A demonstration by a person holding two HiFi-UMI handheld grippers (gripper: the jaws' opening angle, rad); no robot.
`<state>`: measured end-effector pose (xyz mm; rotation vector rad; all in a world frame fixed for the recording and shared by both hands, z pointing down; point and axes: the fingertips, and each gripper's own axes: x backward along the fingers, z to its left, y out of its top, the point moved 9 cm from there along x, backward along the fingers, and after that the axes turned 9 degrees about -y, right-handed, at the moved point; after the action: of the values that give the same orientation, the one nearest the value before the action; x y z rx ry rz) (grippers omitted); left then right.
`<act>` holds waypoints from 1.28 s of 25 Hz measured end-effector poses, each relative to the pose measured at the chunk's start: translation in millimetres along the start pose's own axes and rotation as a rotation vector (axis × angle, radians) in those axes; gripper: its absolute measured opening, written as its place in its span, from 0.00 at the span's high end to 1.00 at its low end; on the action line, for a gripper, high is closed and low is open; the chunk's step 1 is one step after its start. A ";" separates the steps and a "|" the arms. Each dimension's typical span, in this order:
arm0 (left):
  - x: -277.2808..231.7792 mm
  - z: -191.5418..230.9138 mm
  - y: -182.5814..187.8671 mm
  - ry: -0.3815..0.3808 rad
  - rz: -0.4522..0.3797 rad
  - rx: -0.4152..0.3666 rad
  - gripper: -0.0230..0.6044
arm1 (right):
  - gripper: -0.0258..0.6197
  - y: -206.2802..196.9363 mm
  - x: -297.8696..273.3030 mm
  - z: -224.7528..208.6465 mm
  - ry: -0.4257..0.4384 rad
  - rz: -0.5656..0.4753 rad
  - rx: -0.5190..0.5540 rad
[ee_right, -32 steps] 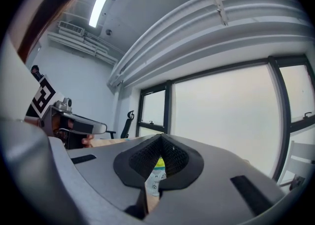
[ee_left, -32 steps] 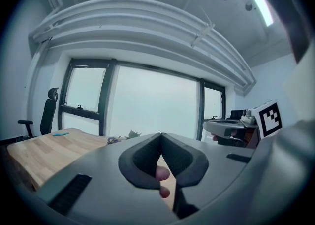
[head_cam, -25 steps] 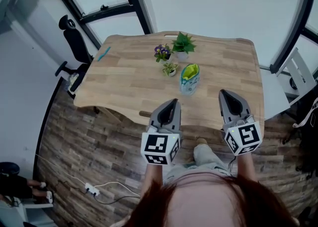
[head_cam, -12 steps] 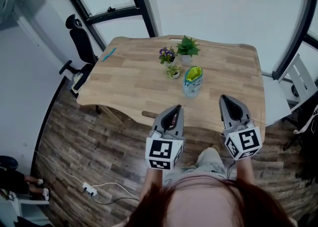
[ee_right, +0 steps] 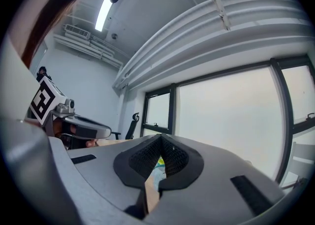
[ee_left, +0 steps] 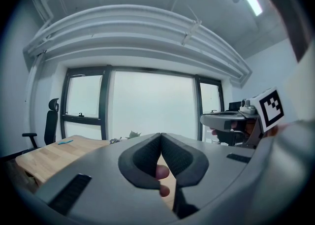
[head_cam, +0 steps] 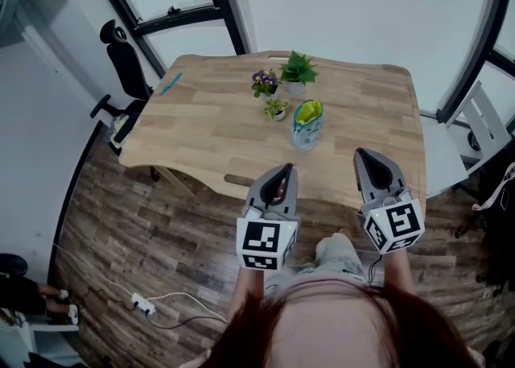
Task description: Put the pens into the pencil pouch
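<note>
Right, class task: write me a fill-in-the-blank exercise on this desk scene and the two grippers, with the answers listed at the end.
1. The left gripper and the right gripper both have their jaws ____.
2. The pencil pouch sits on a ____ table.
3. The blue pen lies near the table's far ____ corner.
4. The potted plants just beyond the pouch number ____.
Missing words: shut; wooden; left; three.

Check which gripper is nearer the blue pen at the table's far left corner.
Left. The left gripper is over the near edge of the table, the blue pen diagonally away at far left; the right gripper is further right along that edge, so farther off.
</note>
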<state>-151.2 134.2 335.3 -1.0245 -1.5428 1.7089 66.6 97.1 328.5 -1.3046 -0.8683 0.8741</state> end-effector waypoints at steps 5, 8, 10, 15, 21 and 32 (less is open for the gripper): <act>2.1 -1.0 2.1 -0.003 -0.007 0.000 0.96 | 0.96 -0.5 3.5 2.6 0.003 -0.002 -0.002; 2.6 -2.1 2.7 -0.007 -0.002 -0.006 0.96 | 0.96 -0.1 5.0 2.0 -0.002 -0.007 -0.008; 3.9 -2.8 4.2 -0.010 -0.009 -0.006 0.96 | 0.96 1.5 6.5 3.0 -0.004 -0.011 -0.010; 8.5 -4.7 4.5 -0.014 -0.002 -0.006 0.96 | 0.96 2.2 9.7 5.5 -0.005 -0.008 -0.018; 16.1 -1.5 0.1 -0.010 0.030 0.002 0.96 | 0.96 2.4 9.1 12.0 -0.001 0.002 -0.023; 18.9 -4.6 2.2 -0.038 0.002 0.011 0.96 | 0.96 3.7 15.8 17.9 -0.004 0.004 -0.021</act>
<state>-156.8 152.3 330.3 -0.9936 -1.5554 1.7450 57.0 119.1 326.6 -1.3236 -0.8809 0.8728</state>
